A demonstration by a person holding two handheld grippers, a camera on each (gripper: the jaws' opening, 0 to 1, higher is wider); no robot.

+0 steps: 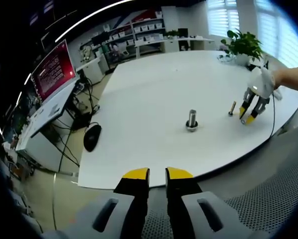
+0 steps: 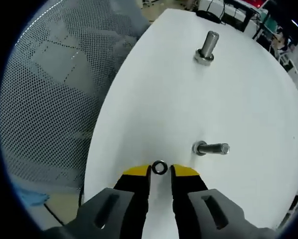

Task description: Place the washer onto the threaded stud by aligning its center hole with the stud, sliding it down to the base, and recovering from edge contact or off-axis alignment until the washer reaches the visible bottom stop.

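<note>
A small dark washer [image 2: 159,168] sits between the yellow fingertips of my right gripper [image 2: 160,172], which is shut on it just above the white table [image 2: 154,89]. Close ahead and to the right stands a short threaded stud [image 2: 211,148] on its base. Farther off rises a taller bolt with a nut at its foot [image 2: 207,47]. In the left gripper view the same tall bolt [image 1: 191,121] and short stud [image 1: 232,108] stand mid-table, with the right gripper [image 1: 248,113] in a gloved hand just right of the stud. My left gripper [image 1: 157,174] hangs off the near table edge, jaws together with nothing between them.
A black mouse [image 1: 91,137] lies near the table's left edge. A monitor [image 1: 54,69] stands on a side desk at left. A potted plant [image 1: 243,45] is at the far end of the table. A mesh chair [image 2: 49,99] stands beside the table edge.
</note>
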